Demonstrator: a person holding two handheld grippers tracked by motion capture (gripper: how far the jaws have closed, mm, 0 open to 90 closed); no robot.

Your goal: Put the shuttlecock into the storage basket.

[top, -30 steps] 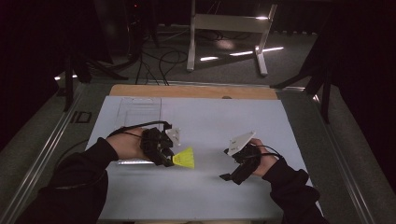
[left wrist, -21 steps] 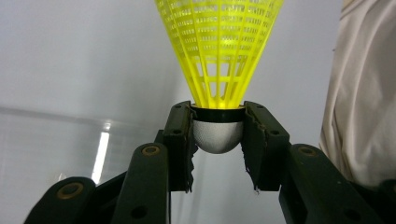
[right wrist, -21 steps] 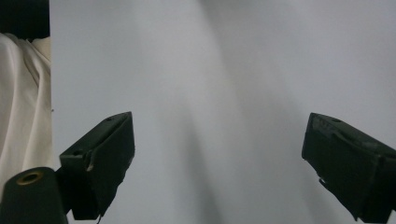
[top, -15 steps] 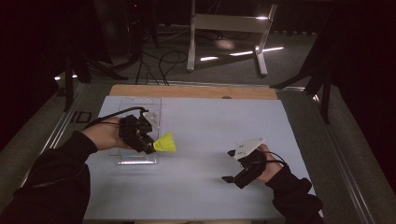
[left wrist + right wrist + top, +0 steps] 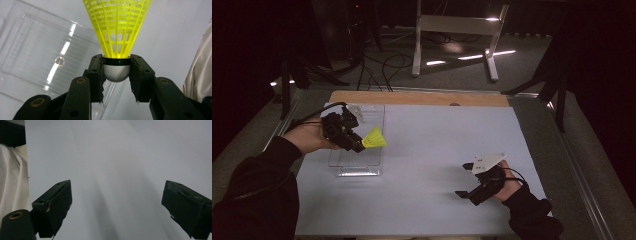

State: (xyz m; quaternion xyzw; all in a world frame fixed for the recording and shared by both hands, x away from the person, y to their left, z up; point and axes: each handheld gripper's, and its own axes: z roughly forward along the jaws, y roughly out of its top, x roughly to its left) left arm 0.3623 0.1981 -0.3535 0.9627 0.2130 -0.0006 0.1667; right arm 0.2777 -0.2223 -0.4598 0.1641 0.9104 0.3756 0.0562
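L tool [image 5: 358, 146] pinching shuttlecock [image 5: 374, 138] over clear tray [image 5: 343, 162], near table's left edge; R tool [image 5: 463, 180] spread, bare sheet around.

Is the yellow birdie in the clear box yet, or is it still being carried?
Not in yet. Done: the left tongs have picked up the yellow birdie, pinching its round grey tip. In hand: it hangs in the air just over the clear box at the left of the white table. Left to do: probably lower it in and let go. The right tongs are open and hold nothing, near the table's front.
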